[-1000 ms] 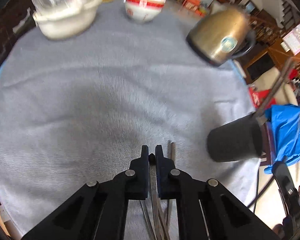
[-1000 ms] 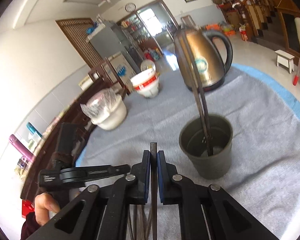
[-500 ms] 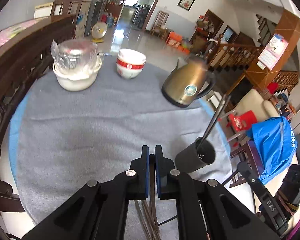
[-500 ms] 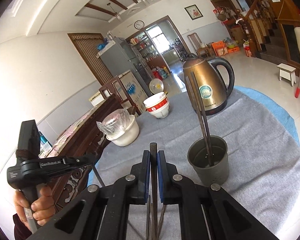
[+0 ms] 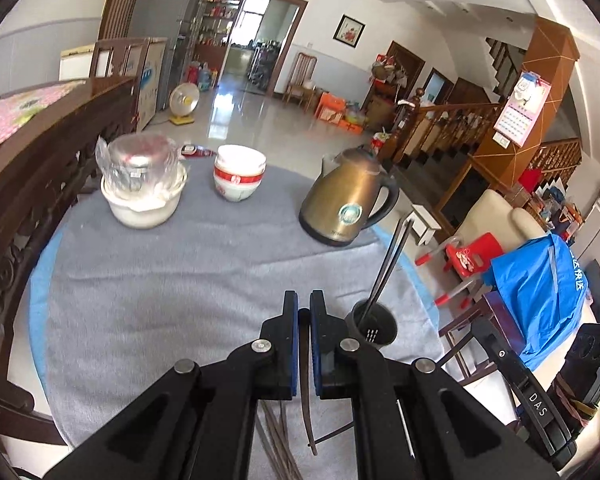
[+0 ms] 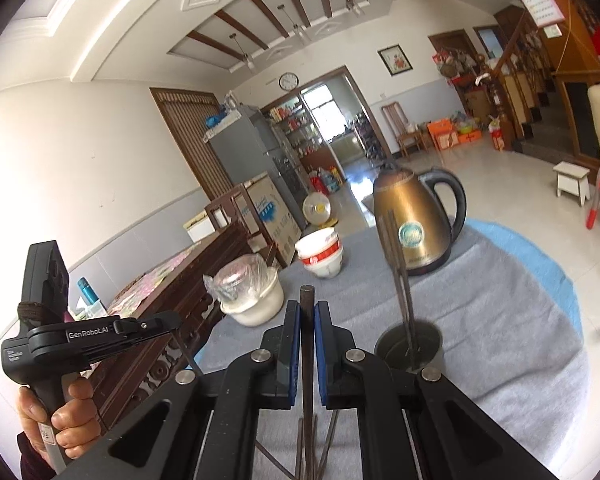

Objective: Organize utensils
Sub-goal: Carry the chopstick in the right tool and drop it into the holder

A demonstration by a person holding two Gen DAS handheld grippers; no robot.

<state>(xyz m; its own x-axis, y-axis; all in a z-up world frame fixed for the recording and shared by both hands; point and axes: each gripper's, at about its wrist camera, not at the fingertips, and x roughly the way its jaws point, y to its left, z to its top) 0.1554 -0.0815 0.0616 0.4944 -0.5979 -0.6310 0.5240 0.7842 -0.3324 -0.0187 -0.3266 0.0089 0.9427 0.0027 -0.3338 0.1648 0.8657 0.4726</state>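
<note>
On the grey cloth [image 5: 172, 280]: kettle [image 5: 346, 198], bowls [image 5: 239, 178], holder [image 6: 410, 346]; both tongs [image 5: 304, 312] [image 6: 307, 318] clamp a chopstick [image 6: 307, 344].

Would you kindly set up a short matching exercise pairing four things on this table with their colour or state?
1. kettle
2. dark holder cup
3. stacked bowls
4. right claw

a. white with a red band
b. shut on a chopstick
c. bronze-coloured, black handle
d. has chopsticks standing in it

Pairs: 1-c, 2-d, 3-a, 4-b
</note>
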